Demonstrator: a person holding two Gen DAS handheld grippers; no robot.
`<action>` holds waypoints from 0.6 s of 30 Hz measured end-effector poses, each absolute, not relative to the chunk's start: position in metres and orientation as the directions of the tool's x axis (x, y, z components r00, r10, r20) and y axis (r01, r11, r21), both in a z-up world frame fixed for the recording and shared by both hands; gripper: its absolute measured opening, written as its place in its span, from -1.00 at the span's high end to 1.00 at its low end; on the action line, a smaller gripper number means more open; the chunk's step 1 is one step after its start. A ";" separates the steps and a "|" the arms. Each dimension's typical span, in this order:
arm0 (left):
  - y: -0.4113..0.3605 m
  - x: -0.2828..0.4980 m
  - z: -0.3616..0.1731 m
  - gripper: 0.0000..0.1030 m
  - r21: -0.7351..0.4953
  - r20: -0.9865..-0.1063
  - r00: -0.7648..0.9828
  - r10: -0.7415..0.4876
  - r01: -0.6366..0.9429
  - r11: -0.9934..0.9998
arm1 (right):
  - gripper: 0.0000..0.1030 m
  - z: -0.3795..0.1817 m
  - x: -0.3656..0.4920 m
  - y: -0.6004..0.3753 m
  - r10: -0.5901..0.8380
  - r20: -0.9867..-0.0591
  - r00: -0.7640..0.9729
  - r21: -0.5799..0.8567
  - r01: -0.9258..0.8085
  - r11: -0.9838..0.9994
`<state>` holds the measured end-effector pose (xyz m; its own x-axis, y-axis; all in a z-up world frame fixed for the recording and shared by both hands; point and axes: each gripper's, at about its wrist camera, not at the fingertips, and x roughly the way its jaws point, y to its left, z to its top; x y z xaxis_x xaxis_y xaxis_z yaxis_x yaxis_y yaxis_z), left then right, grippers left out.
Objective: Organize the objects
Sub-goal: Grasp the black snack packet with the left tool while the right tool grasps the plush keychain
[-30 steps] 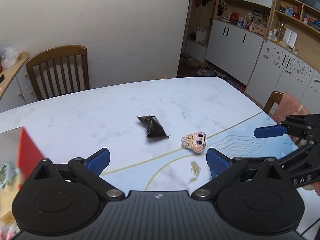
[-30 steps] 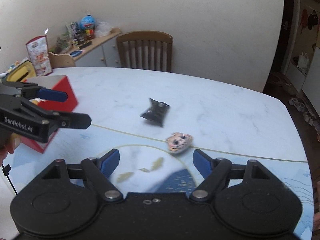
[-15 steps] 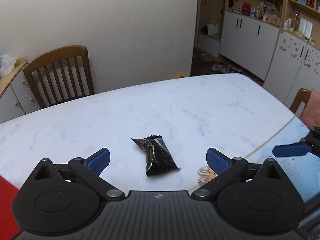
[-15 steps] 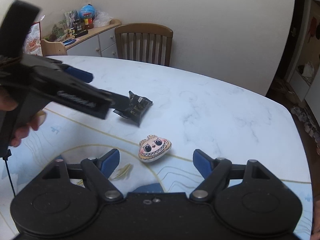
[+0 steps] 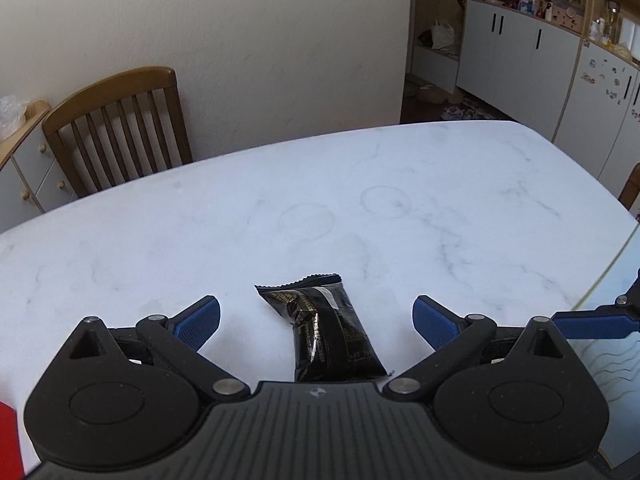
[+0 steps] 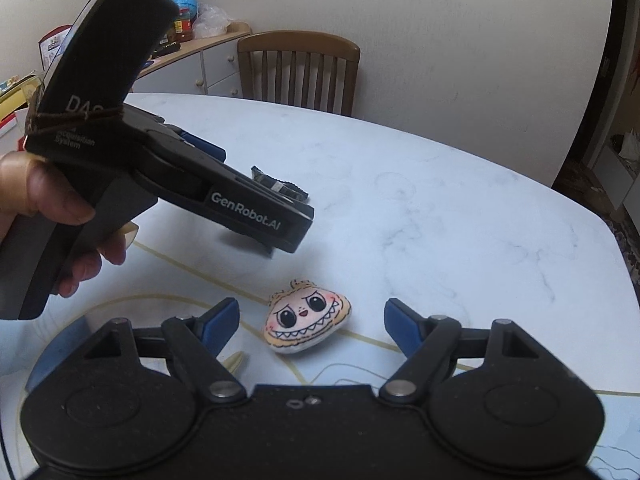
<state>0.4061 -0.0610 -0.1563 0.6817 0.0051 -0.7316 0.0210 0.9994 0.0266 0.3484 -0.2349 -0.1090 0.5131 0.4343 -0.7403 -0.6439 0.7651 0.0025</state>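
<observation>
A black snack packet (image 5: 328, 336) lies on the white marble table (image 5: 360, 200), between the blue fingers of my left gripper (image 5: 316, 314), which is open and not touching it. In the right wrist view a small plush face toy (image 6: 306, 322) with a toothy grin rests on the edge of a blue mat (image 6: 360, 372). My right gripper (image 6: 312, 316) straddles the toy; its jaws are closing, and the pads stand clear of it. A hand (image 6: 60, 208) holds the left gripper (image 6: 256, 200), which hides most of the packet (image 6: 280, 189) there.
A wooden chair (image 5: 120, 128) stands behind the table's far edge, beside a sideboard (image 6: 200, 60) with jars and bags. A red box corner (image 5: 8, 436) shows at the lower left. White cupboards (image 5: 520, 60) line the right wall. The right gripper's blue finger (image 5: 588, 326) reaches in at the right.
Both grippers came forward and down. The packet, earlier ahead of the left fingers, now lies between them. The toy sits closer between the right fingers, and the left gripper looms larger.
</observation>
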 end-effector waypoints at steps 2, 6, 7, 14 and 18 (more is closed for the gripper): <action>-0.060 0.409 -0.160 -1.00 0.021 -0.736 0.677 0.008 0.011 1.000 | -0.52 -0.112 0.351 -0.234 0.435 -0.743 0.509 0.005 -0.645 0.764; -0.061 0.413 -0.167 -1.00 0.022 -0.743 0.669 0.009 0.011 1.000 | -0.49 -0.117 0.356 -0.232 0.439 -0.743 0.506 0.008 -0.648 0.761; -0.061 0.413 -0.168 -1.00 0.023 -0.742 0.671 0.011 0.009 1.000 | -0.47 -0.118 0.356 -0.231 0.441 -0.742 0.505 0.009 -0.649 0.760; -0.065 0.414 -0.171 -0.99 0.043 -0.726 0.687 0.041 -0.014 0.999 | -0.15 -0.122 0.355 -0.227 0.440 -0.741 0.507 0.004 -0.652 0.758; -0.070 0.415 -0.172 -0.99 0.067 -0.723 0.690 0.041 0.011 0.998 | -0.05 -0.122 0.353 -0.228 0.440 -0.738 0.511 0.005 -0.648 0.762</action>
